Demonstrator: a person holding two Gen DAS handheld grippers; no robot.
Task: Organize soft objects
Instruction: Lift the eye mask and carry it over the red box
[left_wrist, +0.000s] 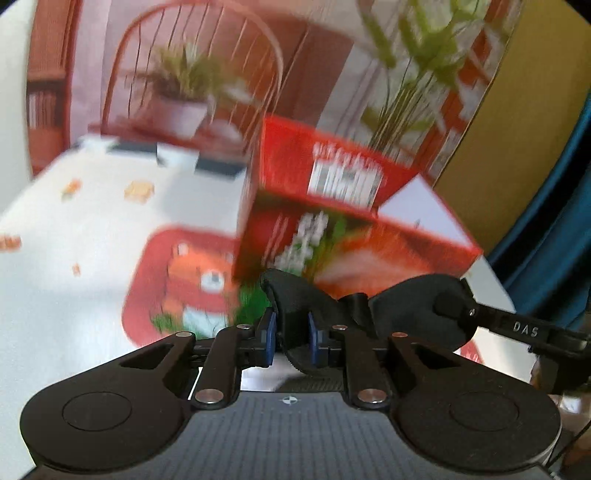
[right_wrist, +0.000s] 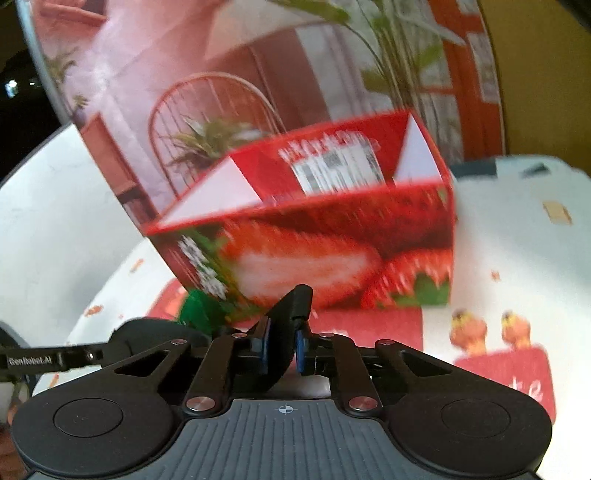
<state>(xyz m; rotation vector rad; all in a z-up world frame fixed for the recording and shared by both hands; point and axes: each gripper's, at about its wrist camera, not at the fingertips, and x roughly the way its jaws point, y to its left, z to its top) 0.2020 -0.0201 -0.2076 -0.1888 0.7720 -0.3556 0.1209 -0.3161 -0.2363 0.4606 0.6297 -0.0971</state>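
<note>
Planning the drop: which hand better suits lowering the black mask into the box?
Probably right: the right hand-held gripper faces the open strawberry box squarely; the left hand-held gripper sees it off-centre.

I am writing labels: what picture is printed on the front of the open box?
Red strawberries with green leaves on the box, clearest in the right wrist view.

Eye mask (left_wrist: 406, 314): black matt cloth, soft, creased. Box (right_wrist: 332, 254): glossy printed card, white inside flaps. Tablecloth (left_wrist: 92, 229): smooth printed cloth. Left gripper (left_wrist: 291, 332): matt black plastic, blue pads, bright metal pins.
</note>
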